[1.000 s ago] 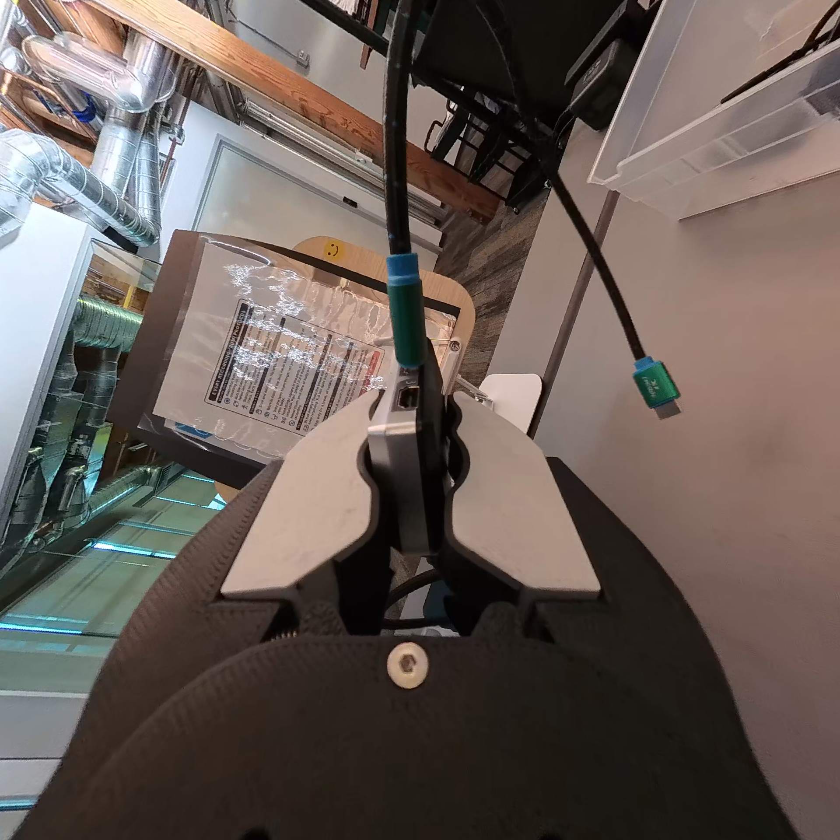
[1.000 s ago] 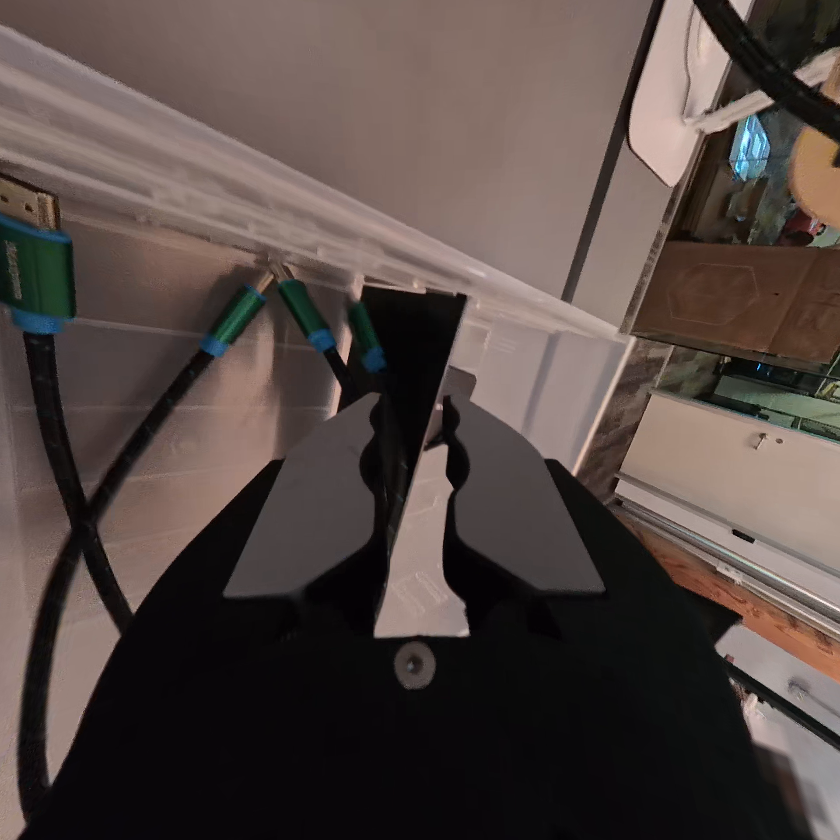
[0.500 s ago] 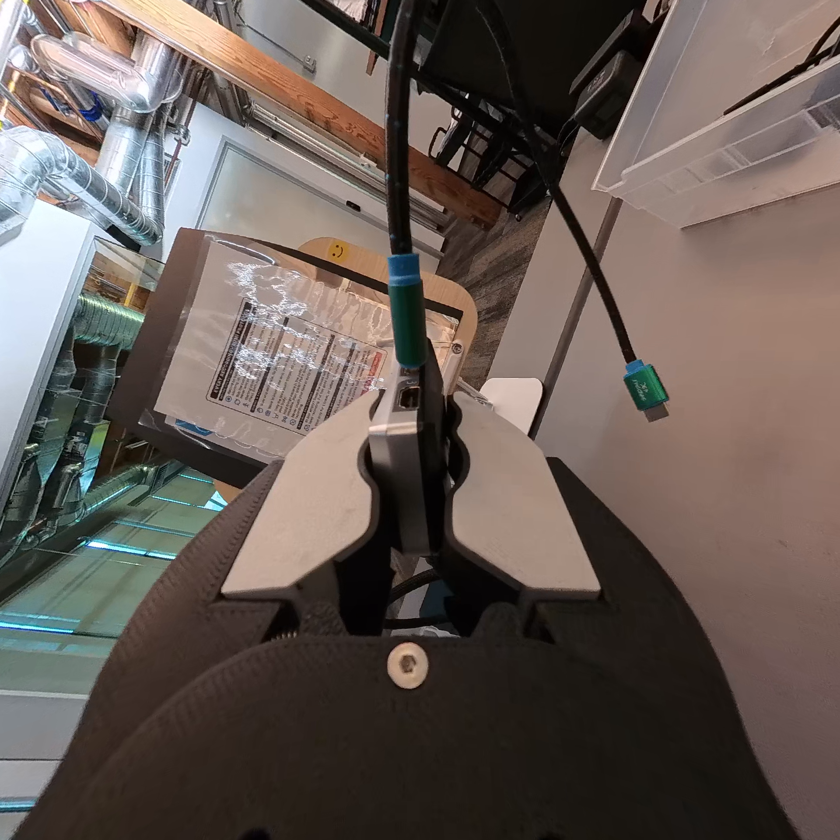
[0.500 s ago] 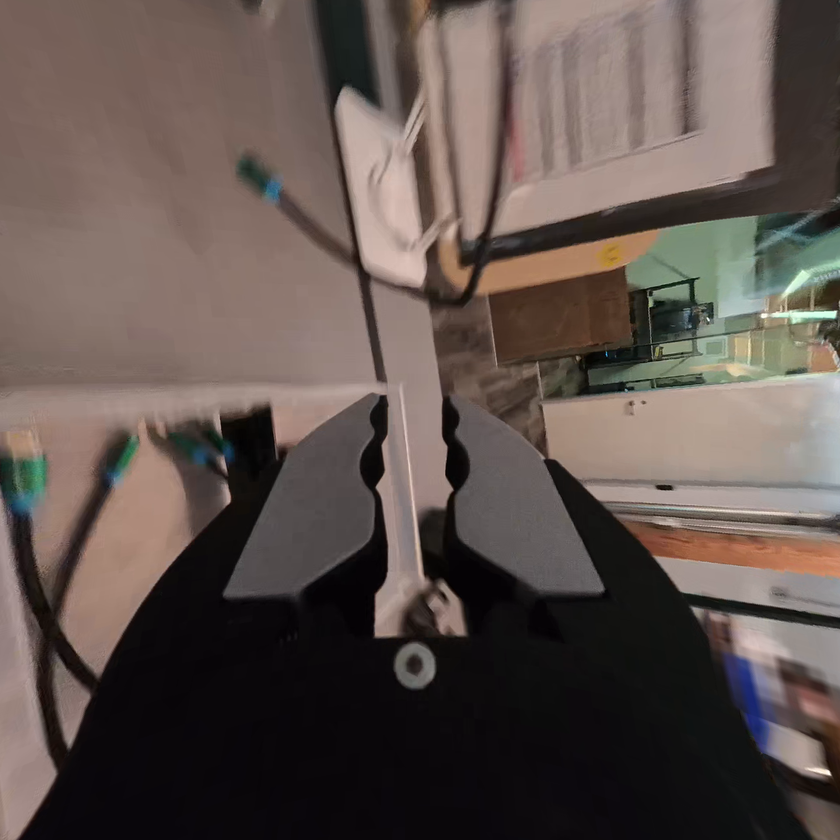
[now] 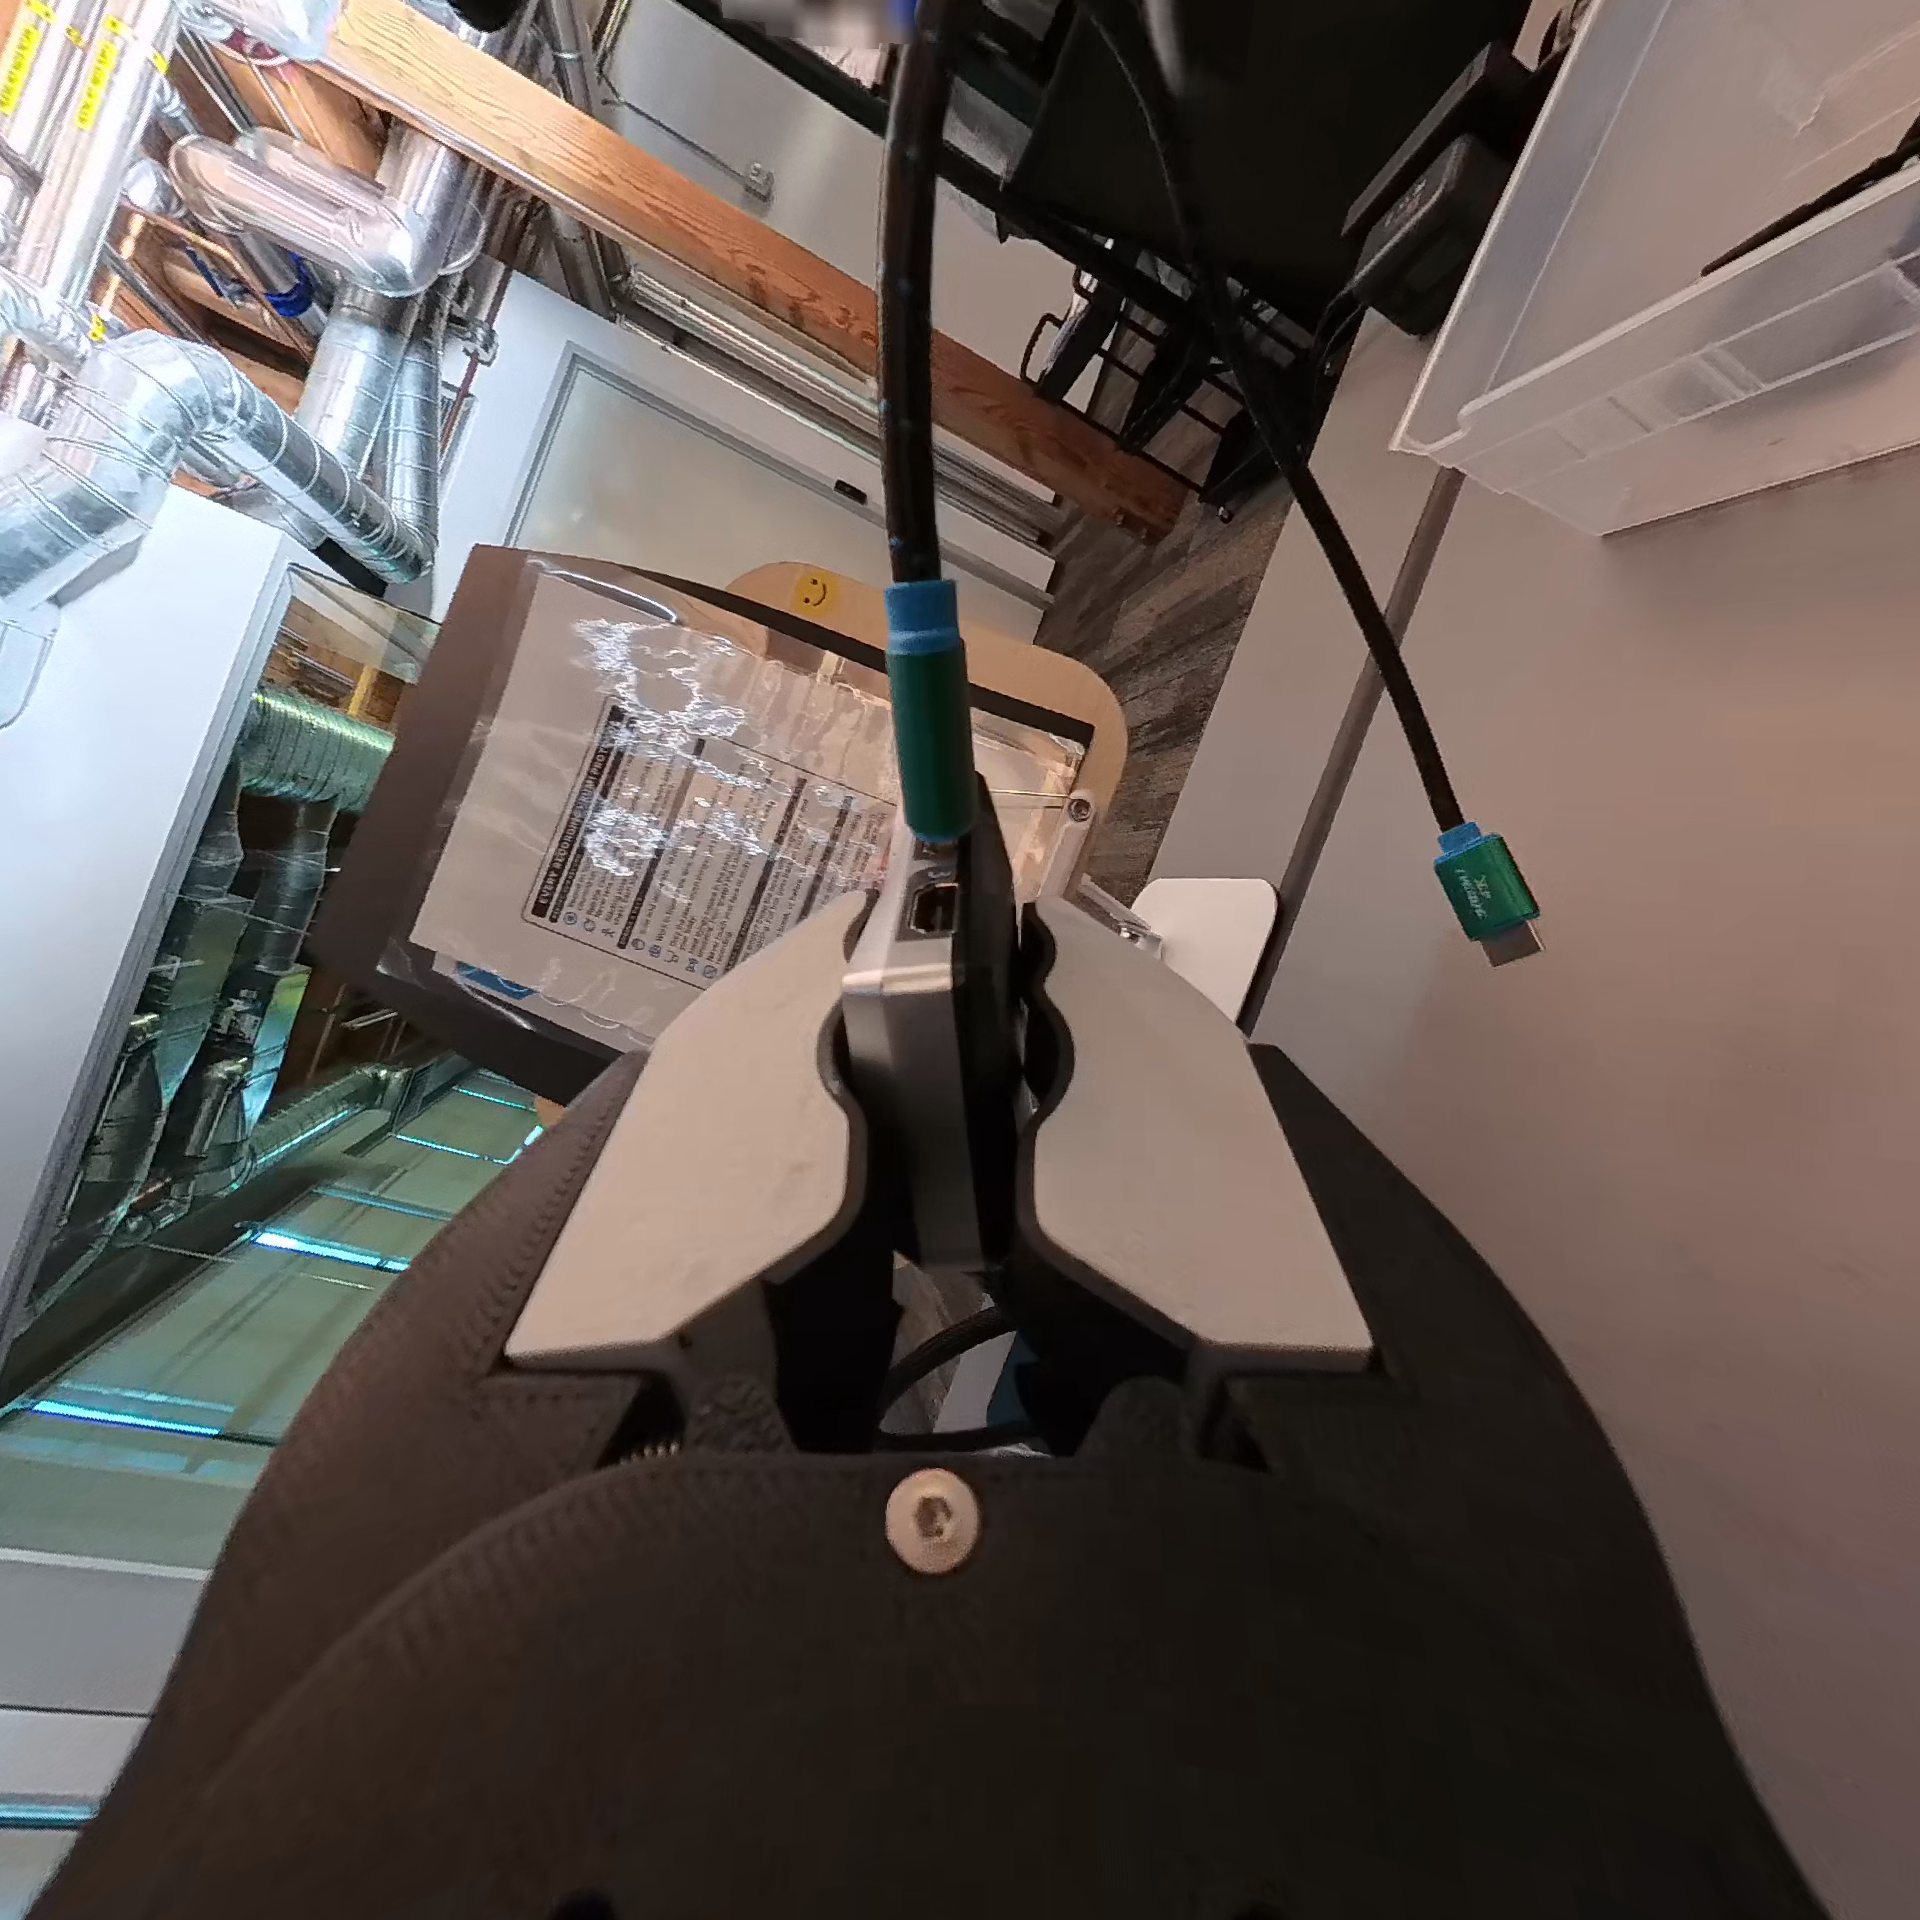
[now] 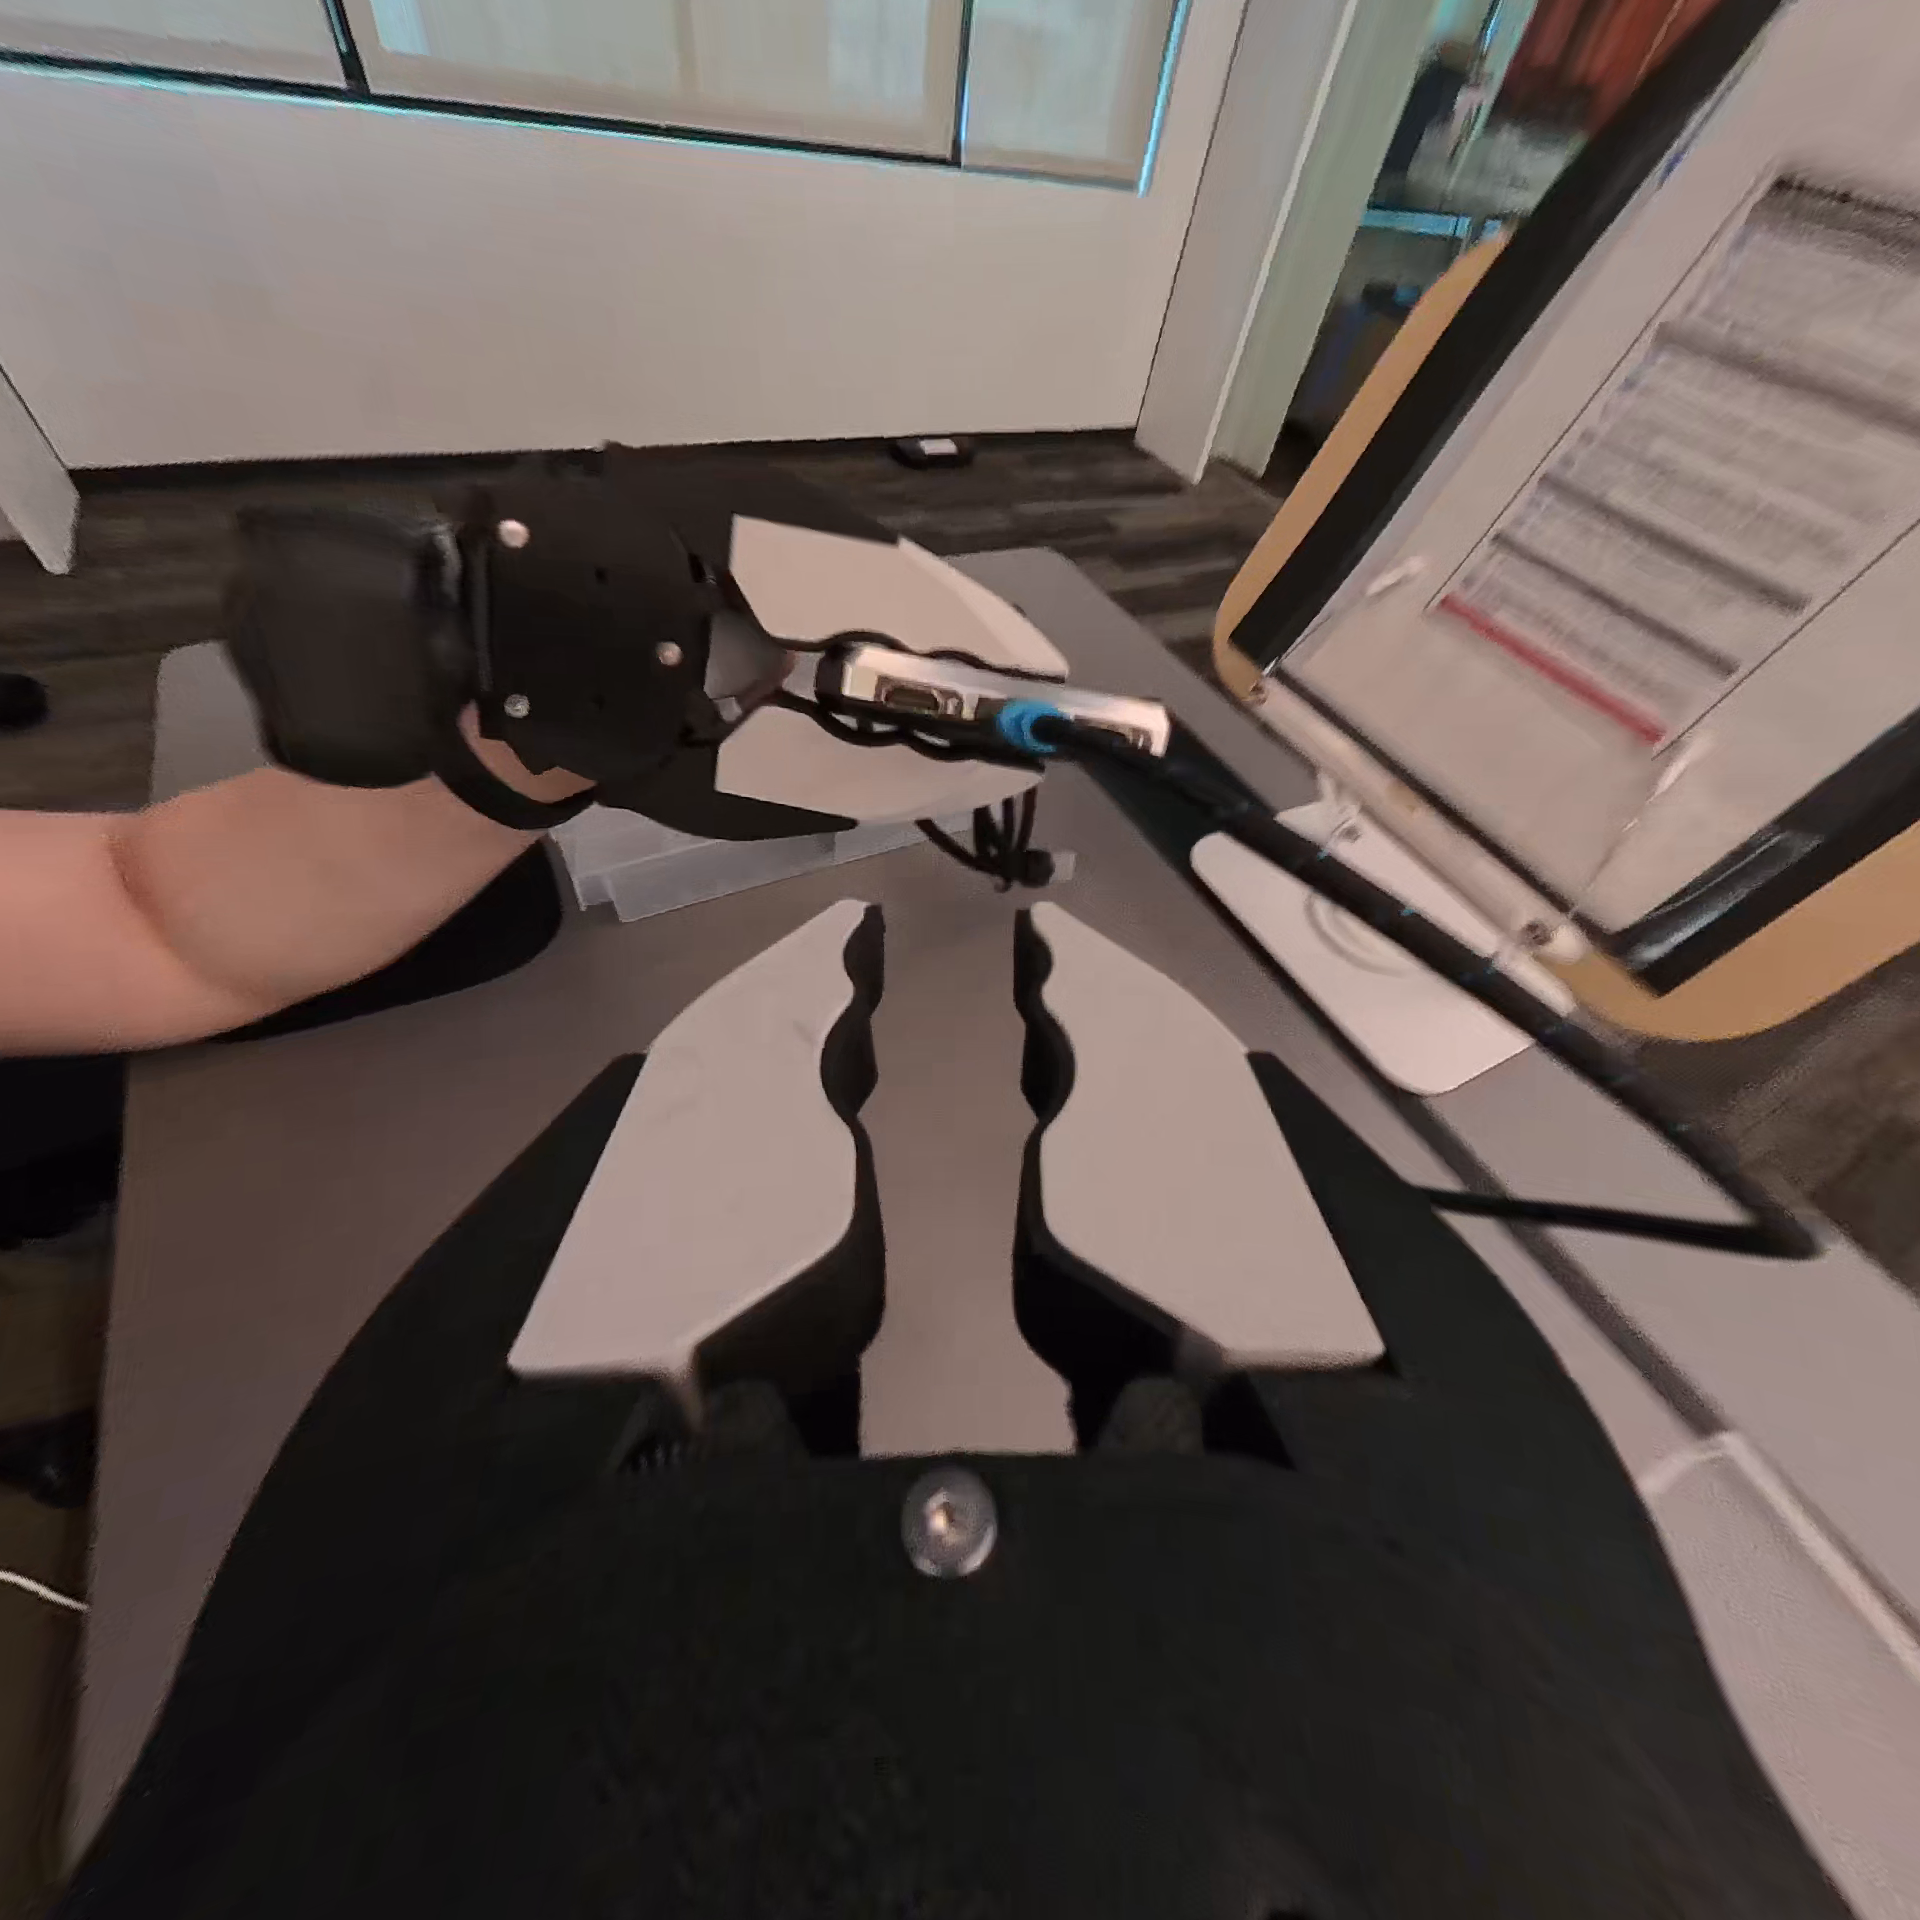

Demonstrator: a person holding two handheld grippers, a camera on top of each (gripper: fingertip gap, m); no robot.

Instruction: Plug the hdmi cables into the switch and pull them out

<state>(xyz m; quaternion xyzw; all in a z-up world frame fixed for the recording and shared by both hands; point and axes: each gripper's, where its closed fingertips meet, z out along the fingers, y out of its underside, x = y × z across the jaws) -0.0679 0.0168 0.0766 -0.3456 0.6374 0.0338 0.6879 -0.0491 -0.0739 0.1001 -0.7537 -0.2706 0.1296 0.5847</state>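
Silver-edged and slim, the flat metal HDMI switch sits clamped between the grey fingers of the left hand-held gripper, lifted above the grey counter. One black braided HDMI cable with a green plug and blue collar is seated in a port on the switch's far edge; the port beside it is open. A second black cable ending in a loose green plug hangs free to the right, apart from the switch. A clear plastic bin stands on the counter beyond; its contents are unclear here. The right hand-held gripper holds nothing, its fingers parted by a narrow gap, pointing toward the switch in the left one from near the counter.
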